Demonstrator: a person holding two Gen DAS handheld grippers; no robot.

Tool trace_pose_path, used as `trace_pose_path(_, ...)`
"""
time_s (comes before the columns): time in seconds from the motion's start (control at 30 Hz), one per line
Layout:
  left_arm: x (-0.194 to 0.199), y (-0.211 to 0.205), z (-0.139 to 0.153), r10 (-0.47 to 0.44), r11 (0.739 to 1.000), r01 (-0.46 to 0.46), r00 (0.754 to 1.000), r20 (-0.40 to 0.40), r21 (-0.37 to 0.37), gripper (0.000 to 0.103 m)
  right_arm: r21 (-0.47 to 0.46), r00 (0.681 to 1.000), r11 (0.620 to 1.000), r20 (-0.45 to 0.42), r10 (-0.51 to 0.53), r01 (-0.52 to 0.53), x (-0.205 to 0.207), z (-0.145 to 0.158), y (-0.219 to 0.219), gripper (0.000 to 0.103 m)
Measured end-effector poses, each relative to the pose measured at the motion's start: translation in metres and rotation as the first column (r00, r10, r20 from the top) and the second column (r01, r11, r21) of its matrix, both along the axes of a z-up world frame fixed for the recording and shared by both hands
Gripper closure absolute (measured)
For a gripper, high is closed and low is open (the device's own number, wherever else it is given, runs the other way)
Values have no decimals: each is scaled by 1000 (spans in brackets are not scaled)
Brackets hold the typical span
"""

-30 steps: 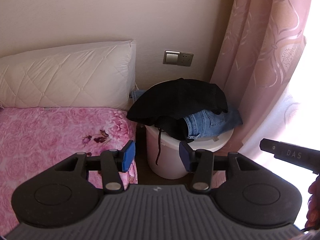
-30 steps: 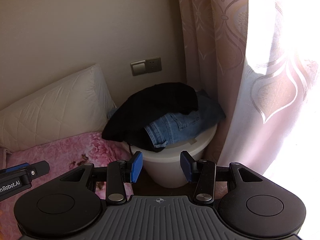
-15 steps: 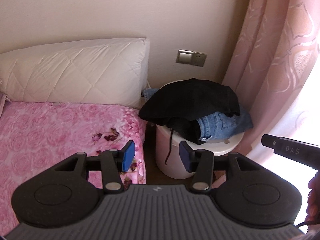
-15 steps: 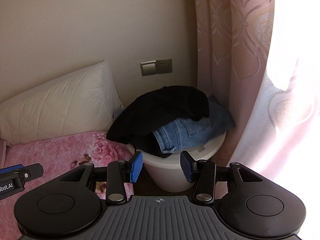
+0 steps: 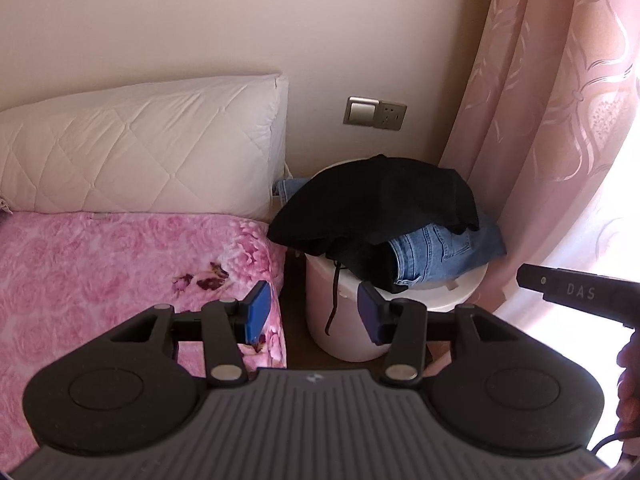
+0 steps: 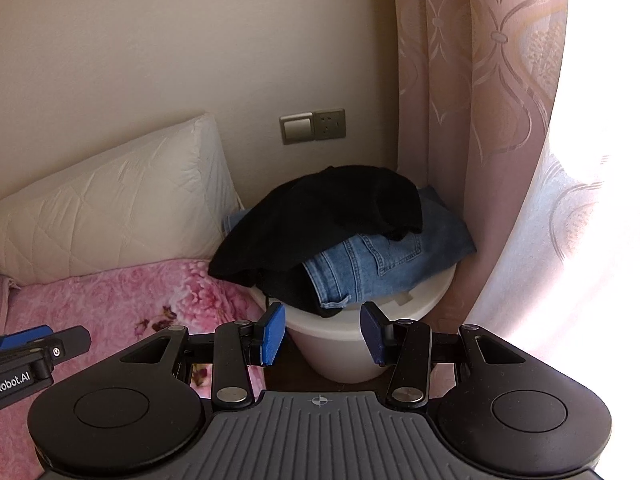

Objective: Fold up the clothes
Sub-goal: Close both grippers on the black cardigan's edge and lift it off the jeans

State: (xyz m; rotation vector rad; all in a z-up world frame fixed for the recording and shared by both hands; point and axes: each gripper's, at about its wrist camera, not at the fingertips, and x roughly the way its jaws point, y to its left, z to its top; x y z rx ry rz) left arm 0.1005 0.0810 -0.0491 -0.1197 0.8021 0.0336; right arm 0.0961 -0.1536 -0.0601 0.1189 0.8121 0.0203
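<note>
Strong daylight comes through the pink curtain (image 5: pixel 560 128) to the right of the jaws and burns it white. Both pictures are sharp, with fisheye bending and dark corners.

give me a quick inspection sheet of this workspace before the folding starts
surface: bed with pink floral cover, no clothes on it
job's things: black garment draped over jeans, both piled on white bucket beside the bed
clutter: nothing seen
grippers: left gripper open, empty; right gripper open, empty; both short of the pile
cables: black cord hangs down the bucket
surroundings: pillow, wall socket, pink curtain
</note>
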Motion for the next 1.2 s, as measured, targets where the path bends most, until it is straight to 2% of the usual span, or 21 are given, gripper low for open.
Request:
trace_pose_path(0.23, 35, -2, -9, 41, 999, -42, 999, -5, -24, 60, -2, 1000, 1000, -21, 21, -21, 40, -9, -11, 57)
trace_pose_path(0.37, 66, -3, -19, 79, 994, -81, 996, -28, -67, 60, 10, 999, 999, -39, 38, -37, 69, -17, -21, 57)
trace_pose_path(0.53, 117, -3, -43, 91, 981, -110, 989, -120, -160, 60, 28, 999, 999, -42, 33, -32, 112, -29, -38, 57)
trace_pose_path(0.7, 166, -4, -72, 94, 966, -141, 973, -213, -217, 60, 76, 996, 996, -75, 54, -48, 157, -46, -58, 57)
trace_pose_path(0.83, 198, -5, -95, 90, 950, -166, 957, -275, -266, 60, 94, 992, 994, -112, 60, -50, 188, -65, -74, 57)
trace_pose_path(1.0, 228, -4, -126, 108, 916, -224, 936, -334, -332, 60, 117, 986, 993, -162, 45, -26, 220, -94, -98, 57)
trace_pose_path(1.2, 248, 5, -164, 149, 873, -309, 906, -396, -378, 60, 71, 981, 996, -182, 63, -51, 243, -121, -101, 57)
